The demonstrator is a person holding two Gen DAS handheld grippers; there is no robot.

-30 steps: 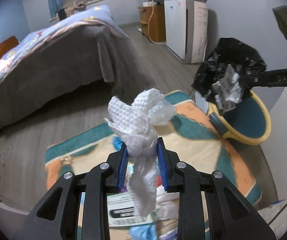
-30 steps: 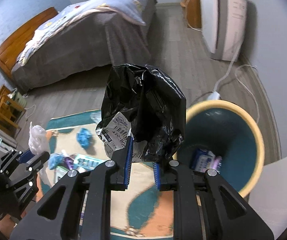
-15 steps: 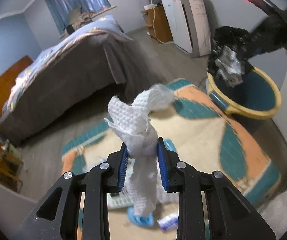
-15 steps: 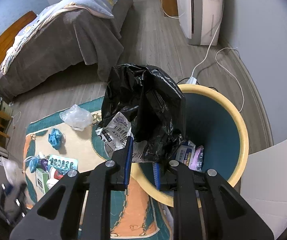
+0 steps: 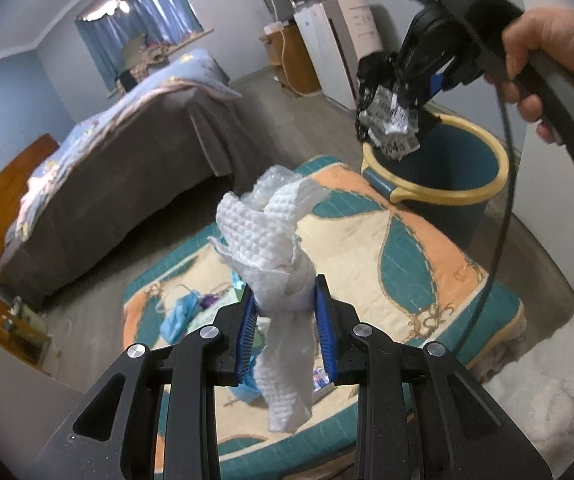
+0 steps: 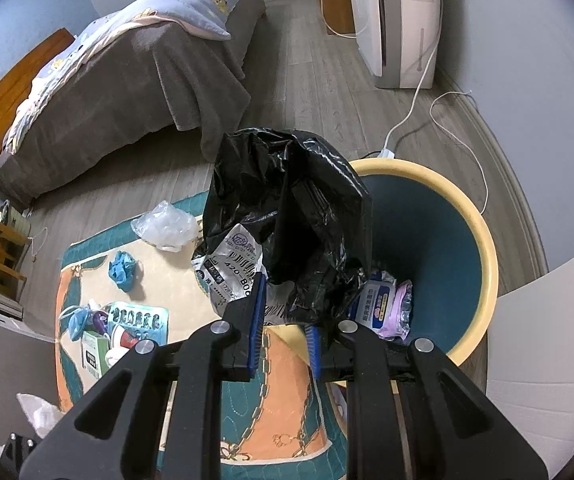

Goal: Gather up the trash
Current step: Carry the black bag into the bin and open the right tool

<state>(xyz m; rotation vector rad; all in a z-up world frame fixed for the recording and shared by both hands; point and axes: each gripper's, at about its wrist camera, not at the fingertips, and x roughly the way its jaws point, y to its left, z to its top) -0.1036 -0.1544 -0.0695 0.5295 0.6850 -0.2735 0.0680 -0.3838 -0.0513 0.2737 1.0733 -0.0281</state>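
A: What does the left claw (image 5: 285, 304) hold?

B: Its blue pads are clamped on a twisted white paper towel (image 5: 275, 248), held above the patterned teal, orange and cream rug (image 5: 419, 264).

A: And the right claw (image 6: 283, 312)?

B: Clamped on a crumpled black plastic bag with a printed white label (image 6: 291, 216). In the left wrist view a hand (image 5: 547, 60) grips that tool and the bag hangs over the rim of the round teal bin with a yellow rim (image 6: 483, 264).

A: Anything in the bin?

B: A blue-and-white packet (image 6: 375, 300) and a pink wrapper (image 6: 401, 306) lie at the bottom.

A: What's on the rug?

B: A clear plastic bag (image 6: 167, 226), a crumpled blue glove (image 6: 123, 270), a teal blister pack (image 6: 139, 318), all apart from the bin. A bed with a grey cover (image 6: 127, 76) stands beyond.
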